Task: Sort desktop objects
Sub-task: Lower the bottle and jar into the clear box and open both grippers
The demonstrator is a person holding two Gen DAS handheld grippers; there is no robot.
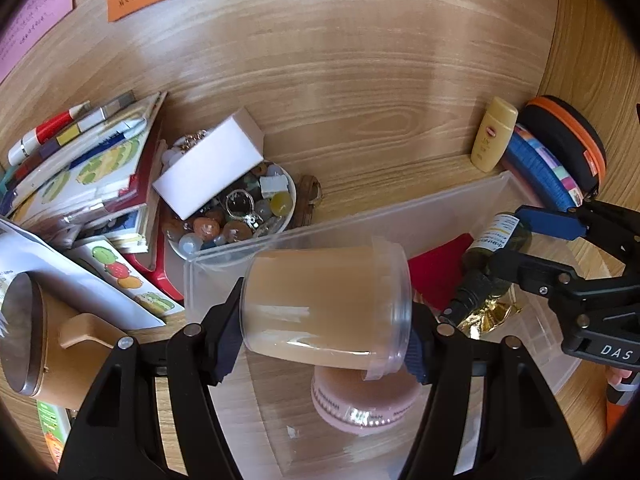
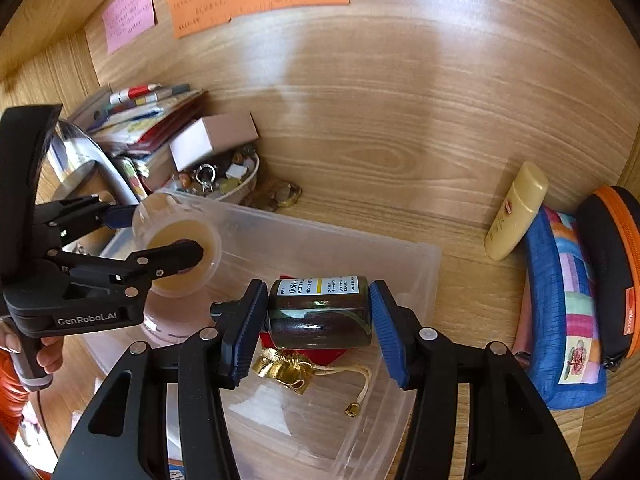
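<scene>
The desk [image 1: 360, 80] is of light wood. The largest thing on it is the clear bin [image 2: 320, 240], and all places here are given from this bin.

To the left of the bin is a pile of books [image 1: 100, 168], and beside the pile, just behind the bin's left corner, stands a bowl [image 1: 290, 200] of beads with a white box [image 1: 208, 168] lying across it. To the right of the bin lie a blue pouch [image 2: 560, 320] and an orange-edged case [image 2: 616, 264], touching each other. A yellow tube [image 2: 516, 212] leans behind the bin, at the right.

The left gripper [image 1: 320, 344] is above the bin's left part. Its jaws are about half open and press on a clear jar [image 1: 324, 304] with beige content, one pad on the bottom and one on the lid. The jar lies on its side in the air. Under it, inside the bin, sits a pink jar [image 1: 364, 412].

The right gripper [image 2: 316, 320] is above the bin's right part. Its blue pads clamp a dark bottle [image 2: 320, 316] with a white label, also lying on its side. Below the bottle, on the bin's floor, are a red thing [image 1: 440, 272] and a gold bag [image 2: 280, 368] with a cord.
</scene>
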